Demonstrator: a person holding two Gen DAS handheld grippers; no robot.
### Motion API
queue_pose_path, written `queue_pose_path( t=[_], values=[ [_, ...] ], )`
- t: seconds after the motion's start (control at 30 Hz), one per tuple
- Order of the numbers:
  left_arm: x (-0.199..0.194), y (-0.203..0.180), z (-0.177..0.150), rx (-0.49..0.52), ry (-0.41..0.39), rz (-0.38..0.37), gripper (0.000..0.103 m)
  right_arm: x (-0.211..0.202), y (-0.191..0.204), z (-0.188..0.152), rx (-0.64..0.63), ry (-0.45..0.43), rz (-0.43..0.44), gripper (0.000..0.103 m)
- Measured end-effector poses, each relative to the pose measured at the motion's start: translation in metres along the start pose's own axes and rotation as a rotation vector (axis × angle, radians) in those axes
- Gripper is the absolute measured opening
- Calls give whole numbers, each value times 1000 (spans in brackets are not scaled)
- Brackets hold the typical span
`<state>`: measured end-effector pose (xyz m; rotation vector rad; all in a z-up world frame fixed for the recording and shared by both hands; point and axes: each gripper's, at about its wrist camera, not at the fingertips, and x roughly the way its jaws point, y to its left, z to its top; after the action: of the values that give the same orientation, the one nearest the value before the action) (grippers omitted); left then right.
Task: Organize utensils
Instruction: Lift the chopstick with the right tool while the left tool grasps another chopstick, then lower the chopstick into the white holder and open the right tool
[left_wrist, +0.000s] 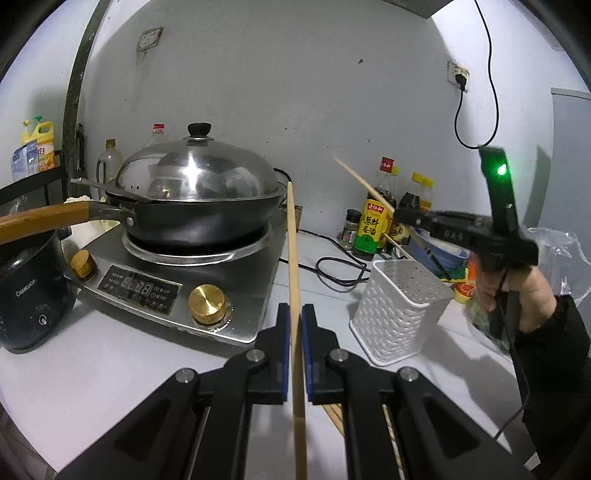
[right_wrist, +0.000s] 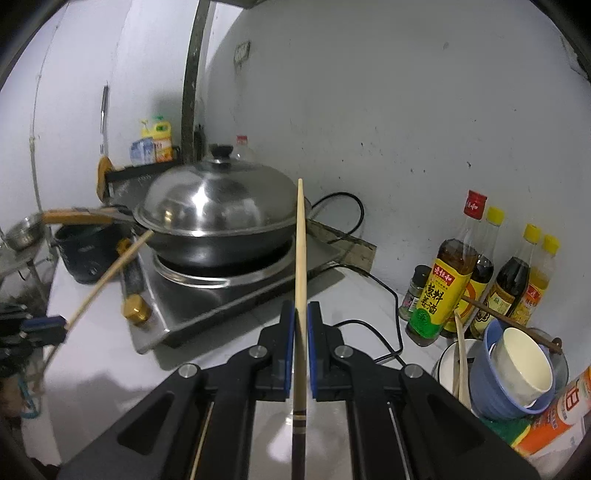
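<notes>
My left gripper (left_wrist: 294, 314) is shut on a pale wooden chopstick (left_wrist: 293, 251) that points up and away, above the white counter. My right gripper (right_wrist: 301, 312) is shut on a second chopstick (right_wrist: 301, 240) with a dark banded end. In the left wrist view the right gripper (left_wrist: 400, 216) hangs above the white perforated utensil holder (left_wrist: 400, 306), its chopstick (left_wrist: 360, 182) slanting up to the left. In the right wrist view the left gripper (right_wrist: 44, 326) shows at the left edge with its chopstick (right_wrist: 110, 273). More chopsticks (left_wrist: 334, 415) lie on the counter under the left gripper.
An induction cooker (left_wrist: 177, 280) carries a lidded wok (left_wrist: 195, 192) with a wooden handle (left_wrist: 40, 218). A black rice cooker (left_wrist: 29, 291) stands at the left. Sauce bottles (right_wrist: 443, 280) line the wall. Stacked bowls (right_wrist: 513, 365) hold chopsticks. A black cable (left_wrist: 332, 269) crosses the counter.
</notes>
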<state>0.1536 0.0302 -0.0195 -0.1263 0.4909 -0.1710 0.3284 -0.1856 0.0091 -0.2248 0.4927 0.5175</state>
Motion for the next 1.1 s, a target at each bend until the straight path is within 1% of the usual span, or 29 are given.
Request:
queue_pose_path(
  t=[0.13,0.23,0.37,0.5,0.6,0.67,0.7,0.73,0.77,0.87,1.1],
  values=[
    [3,2,-1,-10,3,-3,5,16,3,-18,-17,58,-13,6],
    [5,-1,-1,-7,6,-8,5,19,3,-31,-10,83,-7,6],
    [5,-8,0,3,6,-14,5,18,-1,-44,8,102,18,6],
    [3,-16,2,11,4,-12,5,18,0,-54,-8,134,37,6],
    [1,-23,3,18,1,-9,5,12,2,-59,-17,139,35,6],
    [0,-28,4,22,1,-8,5,5,0,-60,-14,133,35,13],
    [1,-30,5,20,1,-10,5,1,-2,-60,-9,124,36,25],
    [1,-31,6,19,0,-12,5,-6,-4,-61,0,108,38,34],
    [1,-34,7,19,-1,-14,5,-11,-6,-61,6,98,40,36],
    [4,-42,10,15,-6,-19,5,-29,-16,-61,40,67,37,36],
    [23,-64,25,-25,-5,-79,5,-64,-45,-68,153,2,48,38]
  ],
)
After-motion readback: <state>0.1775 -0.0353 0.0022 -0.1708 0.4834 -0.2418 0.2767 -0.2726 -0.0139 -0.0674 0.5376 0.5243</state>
